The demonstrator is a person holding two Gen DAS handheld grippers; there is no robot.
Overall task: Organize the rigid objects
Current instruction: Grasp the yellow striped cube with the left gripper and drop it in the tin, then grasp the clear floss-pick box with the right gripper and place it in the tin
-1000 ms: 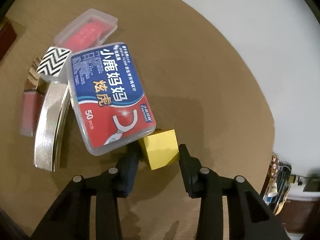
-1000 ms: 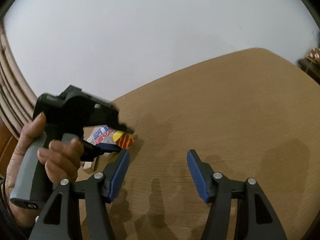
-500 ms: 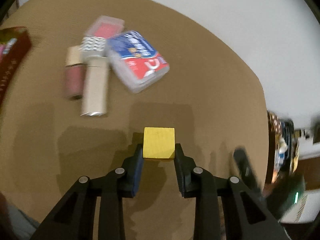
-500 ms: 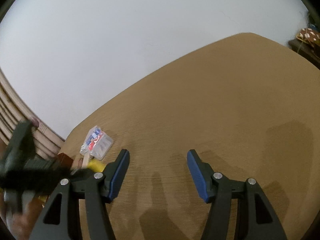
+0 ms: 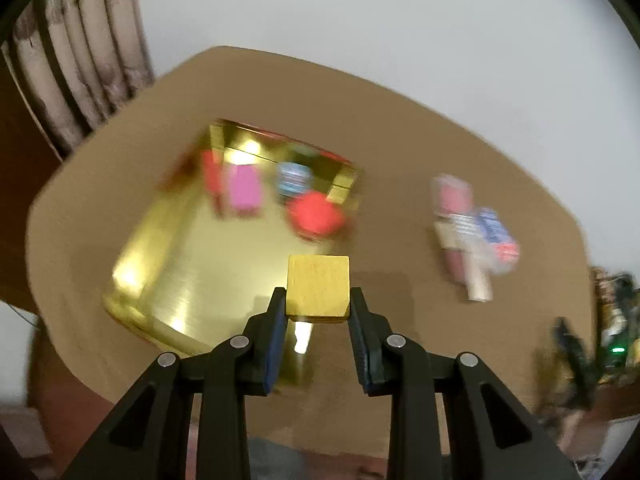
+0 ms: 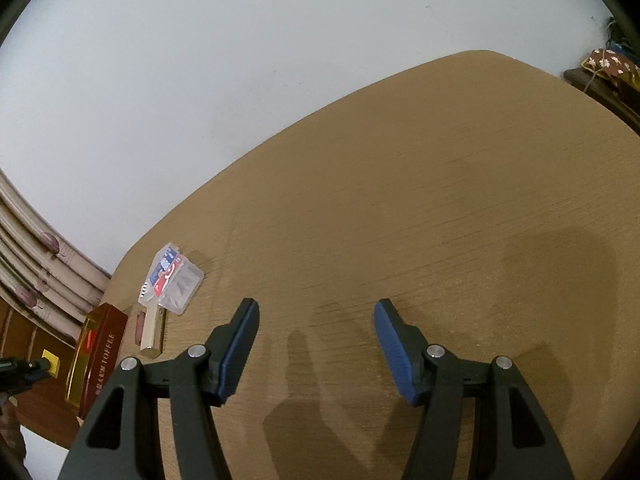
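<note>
My left gripper (image 5: 318, 300) is shut on a yellow wooden cube (image 5: 318, 285) and holds it in the air over the near right part of an open gold tin (image 5: 176, 276). The tin holds a pink block (image 5: 243, 190), a red round piece (image 5: 316, 213) and a blue-and-white item (image 5: 294, 178), all blurred. In the right wrist view the same cube (image 6: 51, 361) shows small at the far left beside the tin's red side (image 6: 100, 356). My right gripper (image 6: 316, 320) hangs open over bare table, nothing between its fingers.
A cluster lies on the brown table (image 6: 440, 200): a clear dental floss box (image 6: 173, 278), a cream tube (image 6: 152, 330) and a pink case (image 5: 452, 196). A curtain (image 5: 80, 60) hangs at the back left. Clutter (image 5: 612, 332) sits beyond the table's right edge.
The left gripper closed on the yellow cube next to the floss box, lifted it and carried it left to above the gold tin. The right gripper has barely moved.
</note>
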